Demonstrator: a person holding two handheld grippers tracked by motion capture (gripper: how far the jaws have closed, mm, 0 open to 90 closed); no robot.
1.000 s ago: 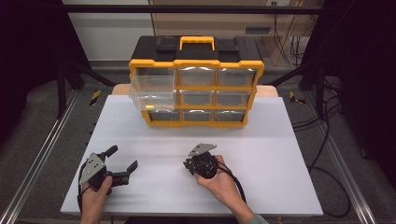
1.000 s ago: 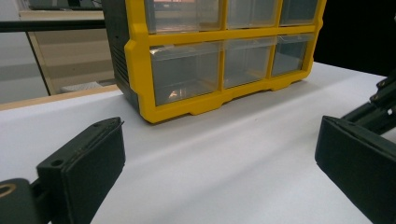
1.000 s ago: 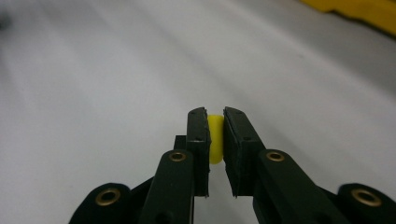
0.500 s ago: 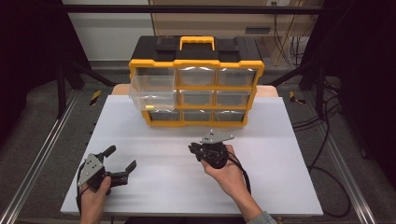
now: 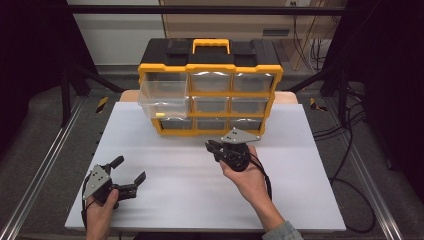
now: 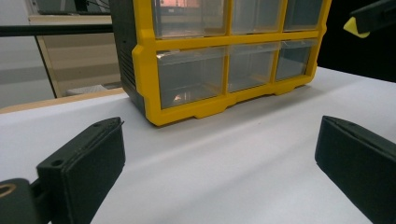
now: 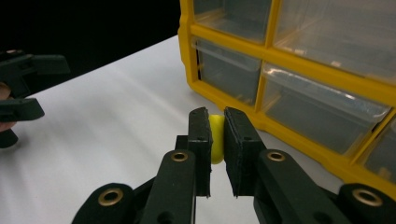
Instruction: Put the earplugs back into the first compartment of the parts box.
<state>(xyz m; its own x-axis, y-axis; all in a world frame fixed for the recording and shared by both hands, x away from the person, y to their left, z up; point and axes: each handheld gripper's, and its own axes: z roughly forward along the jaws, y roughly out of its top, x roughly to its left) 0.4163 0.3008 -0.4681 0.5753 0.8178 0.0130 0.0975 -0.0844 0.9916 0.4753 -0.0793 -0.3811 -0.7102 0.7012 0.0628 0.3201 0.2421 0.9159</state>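
Note:
A yellow and black organizer (image 5: 210, 75) with clear drawers stands at the back of the white table (image 5: 175, 200). Its top-left drawer (image 5: 162, 97) is pulled out, with a small yellow piece (image 5: 160, 114) at its front edge. My right gripper (image 5: 212, 146) hovers above the table just in front of the organizer's bottom row. In the right gripper view it (image 7: 217, 135) is shut on a small yellow piece (image 7: 216, 140). My left gripper (image 5: 129, 169) rests at the front left, open and holding nothing; in the left gripper view it (image 6: 219, 158) faces the organizer (image 6: 224, 60).
The left gripper view catches the right gripper's tip with the yellow piece (image 6: 355, 25) at the upper right. Metal rails (image 5: 45, 165) run along both sides of the table. Cables (image 5: 345, 150) trail over the floor on the right.
My right hand has risen and moved away from the person toward the organizer, still shut on the yellow piece. The left hand has stayed where it was.

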